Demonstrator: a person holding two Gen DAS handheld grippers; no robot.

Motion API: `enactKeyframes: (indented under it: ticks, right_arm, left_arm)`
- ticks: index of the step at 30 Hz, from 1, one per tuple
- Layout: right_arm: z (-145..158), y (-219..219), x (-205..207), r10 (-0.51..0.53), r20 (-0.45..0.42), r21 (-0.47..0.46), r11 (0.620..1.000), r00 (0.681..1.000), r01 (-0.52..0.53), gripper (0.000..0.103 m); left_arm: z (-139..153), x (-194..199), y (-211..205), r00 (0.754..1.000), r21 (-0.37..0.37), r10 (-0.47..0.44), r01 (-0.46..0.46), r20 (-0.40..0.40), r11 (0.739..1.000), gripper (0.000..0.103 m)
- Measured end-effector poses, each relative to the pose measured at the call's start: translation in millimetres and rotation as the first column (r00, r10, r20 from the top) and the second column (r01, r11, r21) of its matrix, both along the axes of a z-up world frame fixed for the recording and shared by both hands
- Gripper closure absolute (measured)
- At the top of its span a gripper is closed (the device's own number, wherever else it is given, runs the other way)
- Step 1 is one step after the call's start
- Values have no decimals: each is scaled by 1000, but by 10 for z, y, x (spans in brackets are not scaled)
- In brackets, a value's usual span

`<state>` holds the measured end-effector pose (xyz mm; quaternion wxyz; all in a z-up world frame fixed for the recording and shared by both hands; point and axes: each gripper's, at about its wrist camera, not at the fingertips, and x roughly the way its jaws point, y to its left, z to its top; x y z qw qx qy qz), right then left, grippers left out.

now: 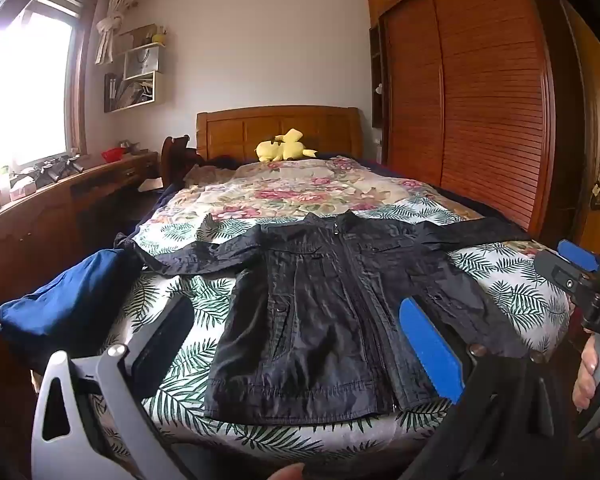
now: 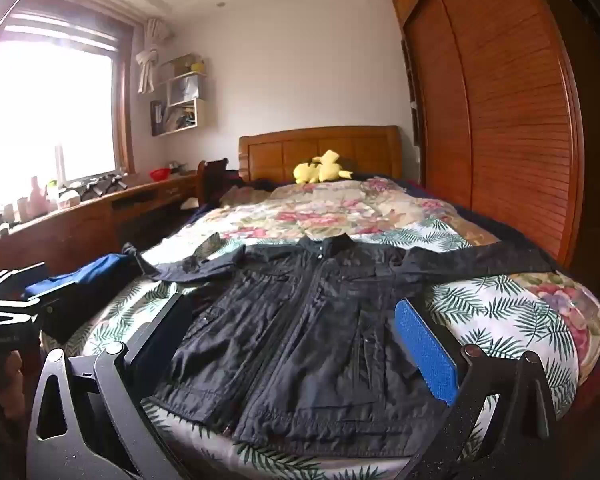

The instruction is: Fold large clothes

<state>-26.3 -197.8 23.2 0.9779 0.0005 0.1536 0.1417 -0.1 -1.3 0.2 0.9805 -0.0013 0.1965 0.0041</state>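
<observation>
A black zip-up jacket [image 1: 320, 304] lies flat and front-up on the bed, collar toward the headboard and both sleeves spread sideways; the right wrist view shows the same jacket [image 2: 312, 332]. My left gripper [image 1: 296, 344] hovers open above the jacket's lower half, nothing between its blue and dark pads. My right gripper [image 2: 296, 348] is likewise open over the hem area and holds nothing. The right gripper's body [image 1: 580, 280] shows at the right edge of the left wrist view, with a hand [image 1: 592, 372] on its handle. The left gripper's body [image 2: 8, 312] shows at the left edge of the right wrist view.
The bed [image 1: 204, 320] has a leaf-print sheet and a floral quilt [image 1: 292, 188] farther back. A blue garment [image 1: 68, 300] lies bunched at the bed's left edge. A yellow plush toy [image 1: 284, 148] rests by the headboard. A wooden desk [image 1: 60, 200] runs along the left, a wardrobe [image 1: 480, 100] along the right.
</observation>
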Motion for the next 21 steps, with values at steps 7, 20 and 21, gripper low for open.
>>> enactKeyframes:
  ticks: [7, 20, 21]
  right_arm:
    - [-10, 5, -16, 2, 5, 0, 1000, 1000, -2, 0]
    - [-11, 18, -26, 1, 5, 2, 1000, 1000, -1, 0]
    - [-12, 20, -27, 1, 6, 2, 1000, 1000, -1, 0]
  left_arm:
    - [6, 19, 9, 1000, -11, -6, 6, 4, 1000, 0]
    - [43, -43, -38, 1000, 0, -5, 5, 18, 1000, 0]
    - [52, -49, -33, 1000, -2, -5, 5, 20, 1000, 0]
